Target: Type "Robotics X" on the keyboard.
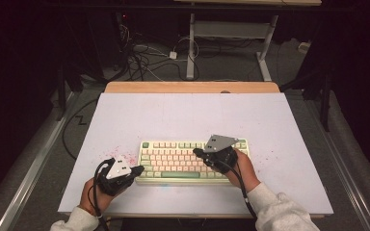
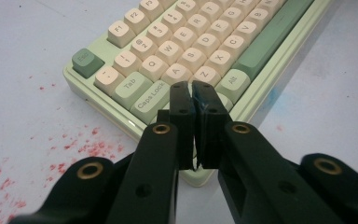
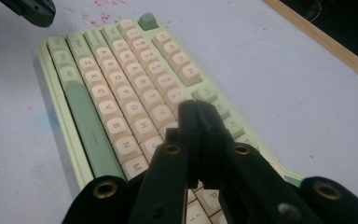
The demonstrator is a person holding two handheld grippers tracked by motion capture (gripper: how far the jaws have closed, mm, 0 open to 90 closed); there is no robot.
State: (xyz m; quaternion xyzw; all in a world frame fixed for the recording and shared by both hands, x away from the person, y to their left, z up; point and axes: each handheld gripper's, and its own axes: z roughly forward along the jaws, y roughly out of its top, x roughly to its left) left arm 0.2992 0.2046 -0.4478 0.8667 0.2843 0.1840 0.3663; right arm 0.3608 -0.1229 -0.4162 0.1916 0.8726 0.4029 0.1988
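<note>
A pale green keyboard [image 1: 173, 161] with cream and green keys lies on the white table near its front edge. My left gripper [image 1: 138, 170] sits at the keyboard's front left corner, shut and holding nothing. In the left gripper view its tips [image 2: 191, 88] hover at the lower left keys of the keyboard [image 2: 186, 42], near Caps Lock. My right gripper [image 1: 196, 152] is over the right half of the keyboard, shut with nothing between its jaws. In the right gripper view its tips [image 3: 196, 108] hang just above the cream keys [image 3: 135, 93].
The white table top [image 1: 183, 115] has a wooden strip along its far edge [image 1: 192, 87]. Red specks [image 1: 125, 154] stain the surface left of the keyboard. Cables and a desk frame lie on the floor beyond the table.
</note>
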